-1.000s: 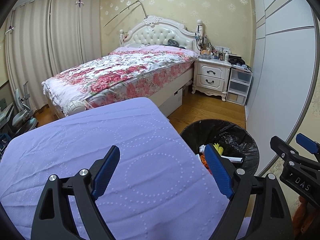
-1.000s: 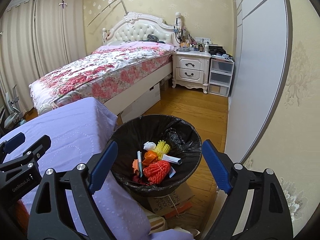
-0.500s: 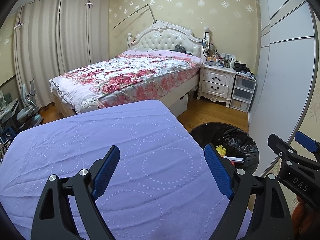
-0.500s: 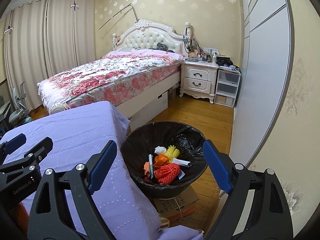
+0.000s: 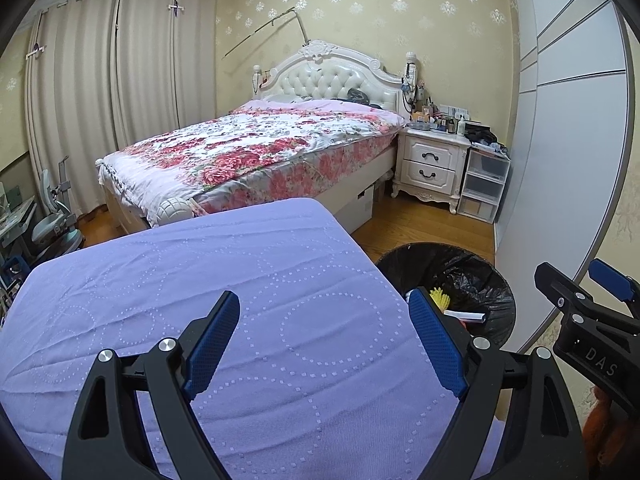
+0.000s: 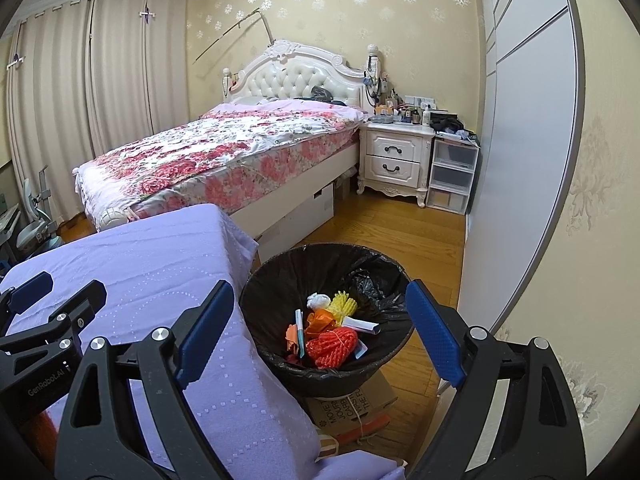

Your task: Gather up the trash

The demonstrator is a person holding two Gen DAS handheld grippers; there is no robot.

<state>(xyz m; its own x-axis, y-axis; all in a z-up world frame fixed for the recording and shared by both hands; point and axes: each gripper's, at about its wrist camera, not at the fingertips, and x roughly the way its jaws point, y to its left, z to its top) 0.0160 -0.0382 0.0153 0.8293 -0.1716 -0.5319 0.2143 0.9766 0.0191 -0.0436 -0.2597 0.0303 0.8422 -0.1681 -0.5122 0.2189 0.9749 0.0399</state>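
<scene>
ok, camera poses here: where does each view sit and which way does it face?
Left wrist: on the left gripper, angled down over the purple cloth toward the bed; its own open jaws show, and the right gripper at the right edge.
Right wrist: on the right gripper, angled down at the trash bin with trash inside; its own open jaws show, and the left gripper at the left edge.
Shared: cloth, bin, bed, nightstand.
</scene>
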